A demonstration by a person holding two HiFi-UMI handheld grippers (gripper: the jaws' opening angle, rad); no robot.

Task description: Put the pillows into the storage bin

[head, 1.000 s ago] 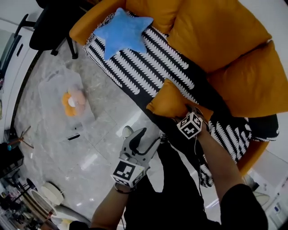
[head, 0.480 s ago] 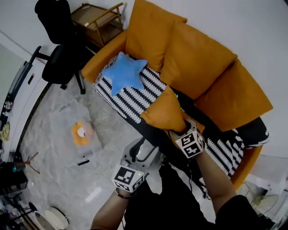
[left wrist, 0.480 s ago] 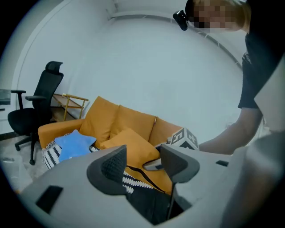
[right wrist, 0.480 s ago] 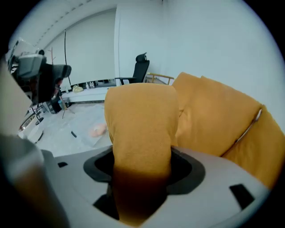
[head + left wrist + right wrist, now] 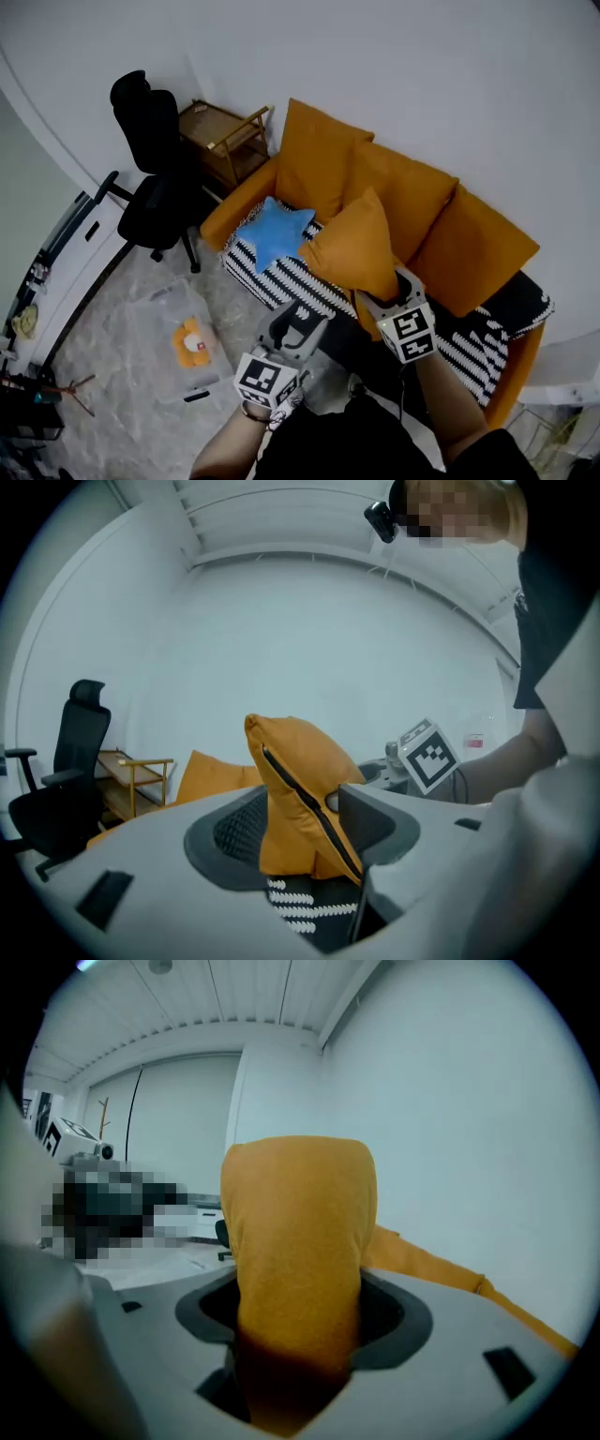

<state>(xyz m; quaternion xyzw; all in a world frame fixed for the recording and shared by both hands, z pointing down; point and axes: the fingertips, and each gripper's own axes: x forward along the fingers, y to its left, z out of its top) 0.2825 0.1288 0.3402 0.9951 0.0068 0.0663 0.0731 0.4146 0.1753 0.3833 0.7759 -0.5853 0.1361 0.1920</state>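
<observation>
— Where can a hand pass to the storage bin (image 5: 141,309)?
— Over the open marble floor (image 5: 236,307) between the sofa (image 5: 469,253) and the bin.
— What stands in the way?
— The black office chair (image 5: 155,192) stands near the bin's far side; the raised orange pillow (image 5: 356,248) is just before the left gripper (image 5: 300,317).

Orange pillow (image 5: 354,246): plump, square, dark zip along one edge. Raised on end in the air above the sofa (image 5: 459,248), lower corner clamped between the fingers (image 5: 398,1321) of the right gripper (image 5: 377,302).

Blue star pillow (image 5: 277,230): lying flat on the black-and-white striped seat, towards the sofa's left end, just beside the orange one in the head view.

Storage bin (image 5: 150,323): clear plastic, standing on the grey floor (image 5: 103,370) before the sofa, well apart from both pillows. Orange and white soft toy (image 5: 192,344) inside.
</observation>
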